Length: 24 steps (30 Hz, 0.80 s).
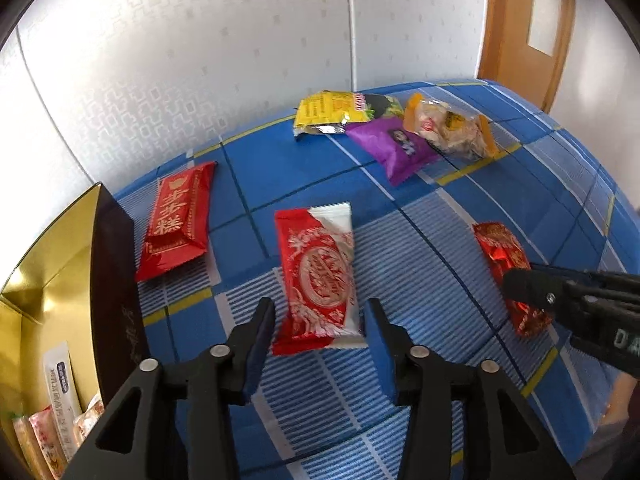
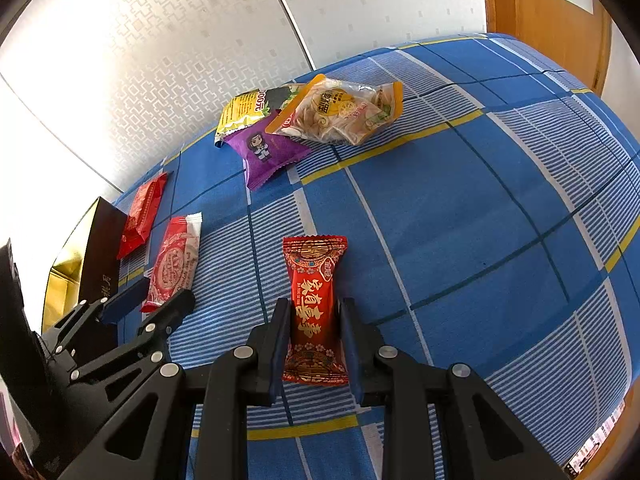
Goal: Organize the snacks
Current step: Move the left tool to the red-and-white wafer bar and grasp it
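Observation:
My left gripper (image 1: 320, 312) is open, its jaws on either side of the near end of a red-and-white snack packet (image 1: 318, 276) that lies flat on the blue checked cloth (image 1: 420, 248). My right gripper (image 2: 314, 312) has its jaws against both sides of a red candy packet with gold characters (image 2: 316, 308); this packet also shows in the left wrist view (image 1: 508, 272). A dark box with a gold lining (image 1: 60, 280) stands at the left and holds several small packets (image 1: 48, 436).
A red packet with gold print (image 1: 176, 220) lies beside the box. A yellow bag (image 1: 332, 114), a purple packet (image 1: 396, 146) and a clear orange-edged bag (image 1: 452, 128) sit together at the far side by the white wall. A wooden door (image 1: 520, 32) stands at the far right.

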### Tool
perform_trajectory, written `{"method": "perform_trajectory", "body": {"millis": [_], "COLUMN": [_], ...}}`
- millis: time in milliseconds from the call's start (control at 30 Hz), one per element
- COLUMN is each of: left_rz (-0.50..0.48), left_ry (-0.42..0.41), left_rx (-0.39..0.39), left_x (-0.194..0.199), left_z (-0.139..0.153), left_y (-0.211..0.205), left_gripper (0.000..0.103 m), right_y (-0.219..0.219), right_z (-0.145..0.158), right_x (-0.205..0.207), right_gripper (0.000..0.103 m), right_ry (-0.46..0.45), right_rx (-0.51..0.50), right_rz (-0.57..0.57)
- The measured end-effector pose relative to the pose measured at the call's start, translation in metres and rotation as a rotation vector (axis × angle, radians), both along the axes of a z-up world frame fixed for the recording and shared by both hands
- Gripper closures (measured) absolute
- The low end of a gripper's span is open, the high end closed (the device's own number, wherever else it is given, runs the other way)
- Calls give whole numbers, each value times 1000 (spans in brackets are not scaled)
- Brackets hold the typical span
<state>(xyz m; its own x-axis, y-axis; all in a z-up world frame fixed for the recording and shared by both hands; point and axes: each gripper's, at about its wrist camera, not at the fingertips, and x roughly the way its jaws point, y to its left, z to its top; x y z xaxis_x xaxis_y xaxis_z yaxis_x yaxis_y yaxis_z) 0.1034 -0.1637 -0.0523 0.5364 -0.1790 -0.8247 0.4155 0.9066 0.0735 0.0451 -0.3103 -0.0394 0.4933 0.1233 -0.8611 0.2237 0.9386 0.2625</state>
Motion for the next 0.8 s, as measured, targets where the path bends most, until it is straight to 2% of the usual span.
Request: {"method": "perform_trajectory", "body": {"millis": [300, 467, 700, 767, 800], "left_rz": [54, 39, 47, 33, 29], "left_ry": [6, -23, -39, -34, -37], "left_rx": [-4, 7, 21, 0, -4], "left_x": [23, 19, 16, 15, 13], "left_z": [-3, -3, -5, -5, -6], "left_y": [-4, -8, -9, -8, -8], "left_gripper": [51, 56, 55, 67, 69], "right_y": [1, 4, 8, 8, 9], "right_z": [-1, -1, -2, -1, -1], "right_x": [0, 2, 3, 3, 3], "right_gripper": [78, 78, 78, 78, 78], "right_ry": [1, 2, -7, -9, -10], "right_rx": [-10, -29, -57, -62, -65], "right_rz": [3, 9, 18, 19, 19]}}
